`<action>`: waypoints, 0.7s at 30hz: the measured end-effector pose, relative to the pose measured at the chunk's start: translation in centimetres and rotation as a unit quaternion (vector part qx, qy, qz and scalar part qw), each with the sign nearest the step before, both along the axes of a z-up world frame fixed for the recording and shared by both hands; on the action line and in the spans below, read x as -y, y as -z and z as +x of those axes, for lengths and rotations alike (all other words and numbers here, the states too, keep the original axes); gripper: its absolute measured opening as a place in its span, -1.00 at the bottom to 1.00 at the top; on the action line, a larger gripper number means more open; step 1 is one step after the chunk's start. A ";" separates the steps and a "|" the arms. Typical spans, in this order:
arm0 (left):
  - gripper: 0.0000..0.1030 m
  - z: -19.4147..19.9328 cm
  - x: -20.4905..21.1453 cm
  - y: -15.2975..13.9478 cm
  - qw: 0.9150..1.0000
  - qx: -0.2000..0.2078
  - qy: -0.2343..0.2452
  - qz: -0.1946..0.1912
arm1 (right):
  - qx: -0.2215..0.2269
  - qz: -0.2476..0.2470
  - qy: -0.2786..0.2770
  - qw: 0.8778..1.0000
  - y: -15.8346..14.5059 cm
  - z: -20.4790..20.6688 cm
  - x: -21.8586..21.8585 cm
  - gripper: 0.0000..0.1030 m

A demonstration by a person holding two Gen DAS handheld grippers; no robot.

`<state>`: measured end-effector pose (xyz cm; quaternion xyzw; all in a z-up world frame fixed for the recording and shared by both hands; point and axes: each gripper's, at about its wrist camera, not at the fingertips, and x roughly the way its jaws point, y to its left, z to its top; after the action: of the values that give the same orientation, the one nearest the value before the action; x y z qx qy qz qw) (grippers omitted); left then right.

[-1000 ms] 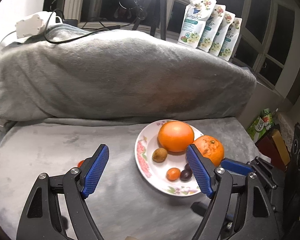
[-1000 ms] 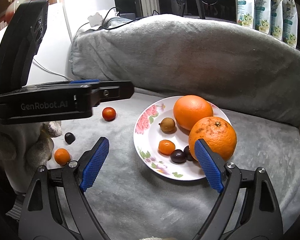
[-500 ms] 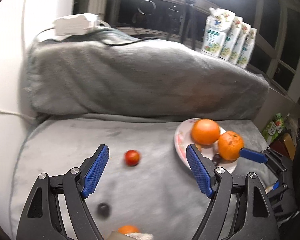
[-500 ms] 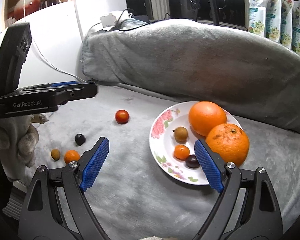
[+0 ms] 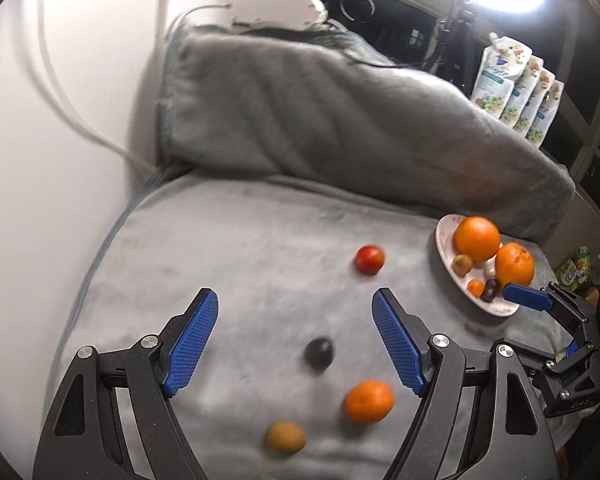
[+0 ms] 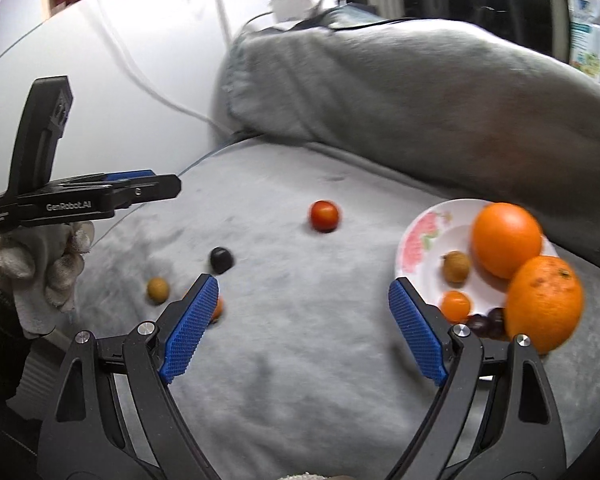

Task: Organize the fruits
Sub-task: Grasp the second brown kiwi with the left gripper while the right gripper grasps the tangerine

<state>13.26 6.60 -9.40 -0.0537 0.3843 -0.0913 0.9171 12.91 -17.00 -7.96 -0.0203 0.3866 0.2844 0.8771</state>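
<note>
Two grippers hung over the grey blanket, both spread wide with nothing between their blue pads and touching nothing: the left gripper stood above four loose fruits, the right gripper above bare blanket beside the plate. Between the left pads lay a dark plum; nearer the camera were a small orange and a brown longan, and farther off a red tomato. The flowered plate held two big oranges, a brown fruit, a little orange one and dark ones. White lettering on the left gripper's side, seen from the right wrist, read "GenRobot.AI"; a gloved hand gripped it. Printing on the pouches by the window was too blurred to read. Compared with a second earlier, the left view had swung from the plate to the loose fruits at the blanket's left, and the plate sat at its right edge; both jaws stood as wide as before
</note>
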 end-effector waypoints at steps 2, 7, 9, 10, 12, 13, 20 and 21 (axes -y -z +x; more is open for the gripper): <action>0.53 -0.6 -0.6 0.5 1.000 -0.007 -0.003 -0.005 | -0.002 -0.004 -0.014 1.000 0.2 -0.2 -0.9 0.74; 0.38 -2.4 -1.7 1.4 0.999 -0.022 -0.010 -0.021 | -0.015 -0.006 -0.040 0.999 0.9 -0.2 -2.9 0.74; 0.33 -3.1 -2.1 1.8 0.999 -0.029 -0.012 -0.030 | -0.022 -0.005 -0.049 0.999 1.2 -0.2 -3.6 0.74; 0.31 -3.5 -2.3 2.0 0.999 -0.033 -0.013 -0.036 | -0.025 -0.005 -0.054 0.998 1.4 -0.2 -4.0 0.73; 0.15 -4.3 -2.5 2.5 0.998 -0.043 -0.012 -0.048 | -0.031 -0.003 -0.064 0.997 1.8 -0.2 -4.7 0.68; 0.12 -4.5 -2.6 2.7 0.997 -0.046 -0.012 -0.052 | -0.035 -0.003 -0.069 0.997 2.0 -0.2 -5.0 0.61; -0.14 -5.8 -1.9 4.2 0.995 -0.073 0.006 -0.067 | -0.058 -0.006 -0.099 0.993 3.5 -0.3 -7.1 0.45; -0.15 -5.8 -1.8 4.3 0.995 -0.075 0.006 -0.065 | -0.059 -0.008 -0.103 0.993 3.7 -0.3 -7.4 0.44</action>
<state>7.44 8.39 -13.70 -0.1180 0.4452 -0.1176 0.8798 12.61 -9.58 -11.62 -0.0499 0.4359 0.3706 0.8186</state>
